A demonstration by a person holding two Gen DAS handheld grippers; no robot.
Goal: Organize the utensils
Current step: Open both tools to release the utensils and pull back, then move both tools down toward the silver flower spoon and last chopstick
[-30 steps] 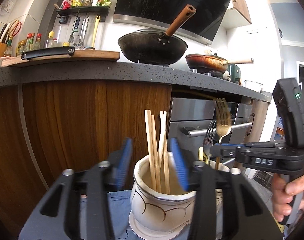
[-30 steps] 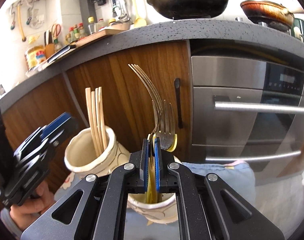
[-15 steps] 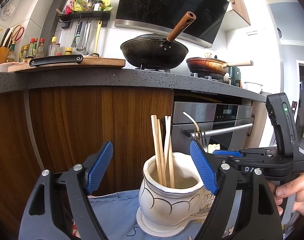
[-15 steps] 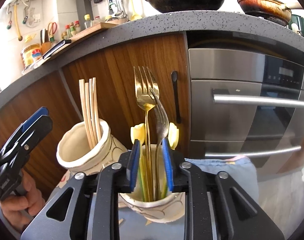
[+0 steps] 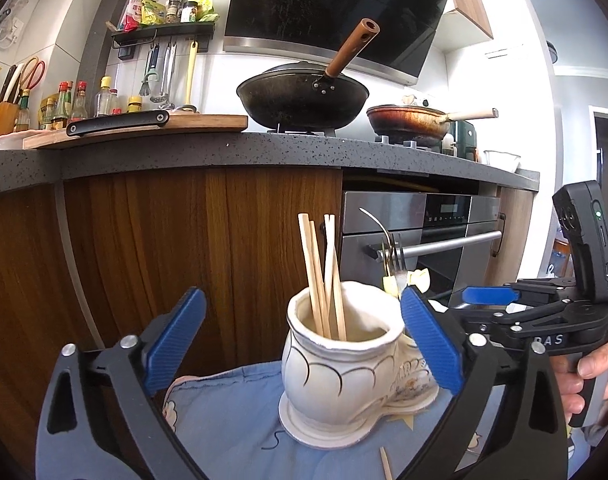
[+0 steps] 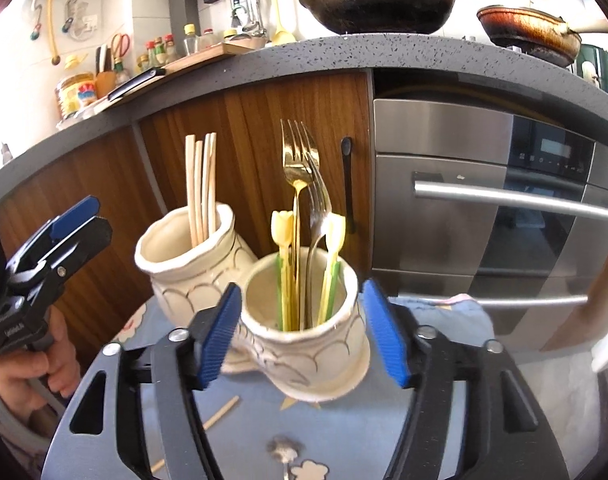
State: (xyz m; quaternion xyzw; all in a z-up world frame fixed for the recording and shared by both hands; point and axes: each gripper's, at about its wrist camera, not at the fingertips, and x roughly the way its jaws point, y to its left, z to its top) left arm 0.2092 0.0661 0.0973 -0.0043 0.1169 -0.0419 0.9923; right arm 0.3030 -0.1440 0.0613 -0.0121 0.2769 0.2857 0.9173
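Forks [image 6: 301, 168] stand in the cup [image 6: 304, 344] (between parted right fingers [image 6: 378, 336]).

Bright daylight in both views; right side of left-wrist view and left wall in right-wrist view blown out white. Glare on the oven door [image 6: 484, 200]. Heavy fisheye bend: worktop [image 5: 223, 152] edge curves, dark vignette at corners. Centre sharp, nr objects at bottom edge slightly soft.
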